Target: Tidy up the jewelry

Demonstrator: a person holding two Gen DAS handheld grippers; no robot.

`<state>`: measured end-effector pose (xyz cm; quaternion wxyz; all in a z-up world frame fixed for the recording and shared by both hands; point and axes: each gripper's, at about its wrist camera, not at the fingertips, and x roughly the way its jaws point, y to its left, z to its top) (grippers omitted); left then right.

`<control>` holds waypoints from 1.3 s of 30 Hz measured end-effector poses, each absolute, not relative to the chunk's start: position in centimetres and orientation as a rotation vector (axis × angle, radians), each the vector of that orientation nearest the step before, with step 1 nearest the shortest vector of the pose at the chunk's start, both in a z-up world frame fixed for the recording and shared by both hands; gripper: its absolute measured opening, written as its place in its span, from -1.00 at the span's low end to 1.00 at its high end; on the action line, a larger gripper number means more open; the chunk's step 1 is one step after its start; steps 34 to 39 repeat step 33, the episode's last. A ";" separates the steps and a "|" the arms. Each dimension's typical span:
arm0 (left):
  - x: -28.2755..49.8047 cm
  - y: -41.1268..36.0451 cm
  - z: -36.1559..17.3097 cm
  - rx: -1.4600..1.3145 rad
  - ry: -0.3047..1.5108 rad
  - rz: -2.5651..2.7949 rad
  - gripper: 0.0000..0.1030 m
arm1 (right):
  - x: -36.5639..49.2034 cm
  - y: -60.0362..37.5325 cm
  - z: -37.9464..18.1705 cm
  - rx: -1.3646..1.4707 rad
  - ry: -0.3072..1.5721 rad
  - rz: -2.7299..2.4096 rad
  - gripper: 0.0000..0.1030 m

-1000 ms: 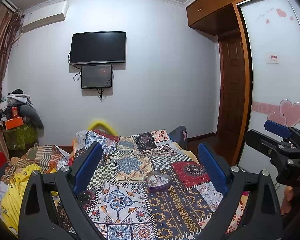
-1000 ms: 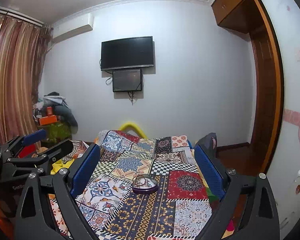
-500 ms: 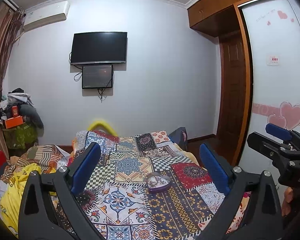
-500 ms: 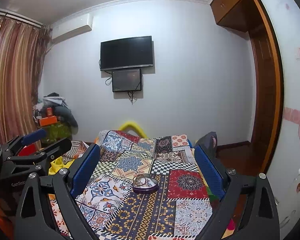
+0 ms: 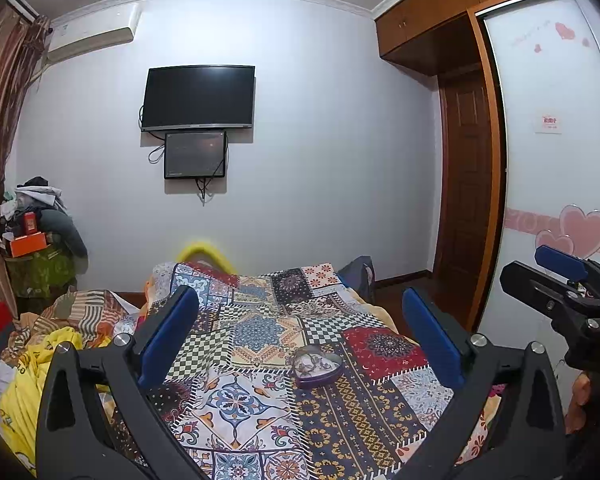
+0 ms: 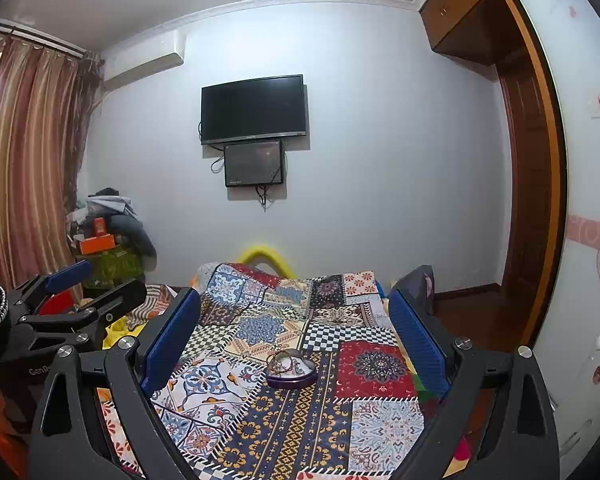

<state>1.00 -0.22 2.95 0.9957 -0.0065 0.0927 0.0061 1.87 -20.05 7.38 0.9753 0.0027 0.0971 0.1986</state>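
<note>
- Left wrist view: the left gripper (image 5: 300, 328) is spread wide, its blue pads (image 5: 168, 336) far apart, holding nothing and touching nothing; it hangs above the bed.
- The right gripper (image 6: 296, 324) is just as wide open in its own view, blue pads apart and empty, also clear of the bed. Each gripper shows at the edge of the other's view.
- A heart-shaped tin (image 5: 318, 366) with a purple wall sits open on the bedspread, framed between the pads in both views and well apart from them.
- Inside the tin lies a tangle of jewelry (image 6: 286, 362), thin chains or bands looped together; single pieces are too small to tell apart.
- The bedspread (image 5: 256, 408) is a bright patchwork of checks, medallions and flower squares, covering the bed (image 6: 364, 432).
- Crumpled yellow and striped bedding (image 5: 48, 344) is heaped at the left of the bed.
- On the pale wall ahead hang a dark television (image 5: 198, 98) and a smaller screen (image 5: 195, 155) under it, with loose cables.
- An air conditioner (image 5: 90, 36) is high on the left, beside striped curtains (image 6: 24, 160).
- A pile of clothes and boxes (image 5: 32, 232) stands in the left corner.
- A wooden door (image 5: 470, 192) and a wardrobe panel with pink hearts (image 5: 572, 232) are on the right.
</note>
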 end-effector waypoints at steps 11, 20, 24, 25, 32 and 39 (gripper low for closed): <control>1.0 0.0 2.9 -0.020 0.184 0.000 0.99 | 1.9 -19.8 7.4 0.004 0.198 0.397 0.82; 0.9 0.6 2.9 -0.037 0.188 -0.017 0.99 | 2.2 -19.6 7.4 0.008 0.203 0.395 0.82; 0.8 0.5 3.0 -0.038 0.185 -0.021 0.99 | 2.2 -19.7 7.3 0.012 0.203 0.394 0.82; 0.8 0.5 3.0 -0.037 0.185 -0.022 0.99 | 2.2 -19.7 7.3 0.012 0.204 0.394 0.82; 1.0 0.3 2.8 -0.025 0.186 -0.017 0.99 | 2.4 -19.7 7.2 0.015 0.212 0.396 0.82; 1.1 0.3 2.8 -0.026 0.188 -0.018 0.99 | 2.5 -19.7 7.2 0.015 0.214 0.396 0.82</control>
